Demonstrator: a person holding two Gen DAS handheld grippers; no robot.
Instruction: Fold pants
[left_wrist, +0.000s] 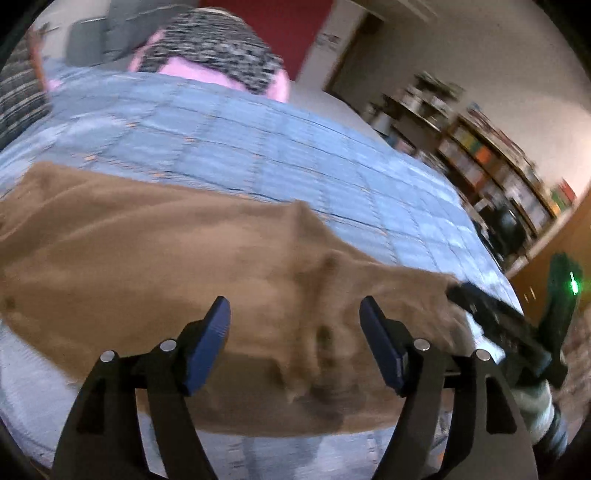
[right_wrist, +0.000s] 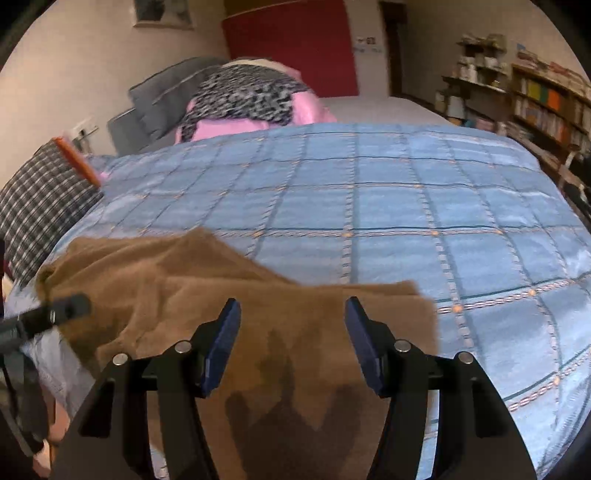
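Observation:
Brown pants (left_wrist: 155, 266) lie spread on a blue checked bedspread (left_wrist: 258, 147). In the left wrist view my left gripper (left_wrist: 295, 317) is open just above the pants, holding nothing. The right gripper's dark body (left_wrist: 498, 325) shows at the right edge of the pants. In the right wrist view my right gripper (right_wrist: 291, 321) is open above the near end of the pants (right_wrist: 229, 295), which hang over the bed's front edge. The left gripper (right_wrist: 55, 314) reaches in at the left, by the crumpled part of the pants. The left wrist view is motion-blurred.
A pink and black-speckled pillow (right_wrist: 251, 99) and grey cushions (right_wrist: 162, 96) lie at the head of the bed. A checked pillow (right_wrist: 40, 199) is at the left. Bookshelves (right_wrist: 546, 107) line the right wall. The bedspread (right_wrist: 406, 206) stretches right.

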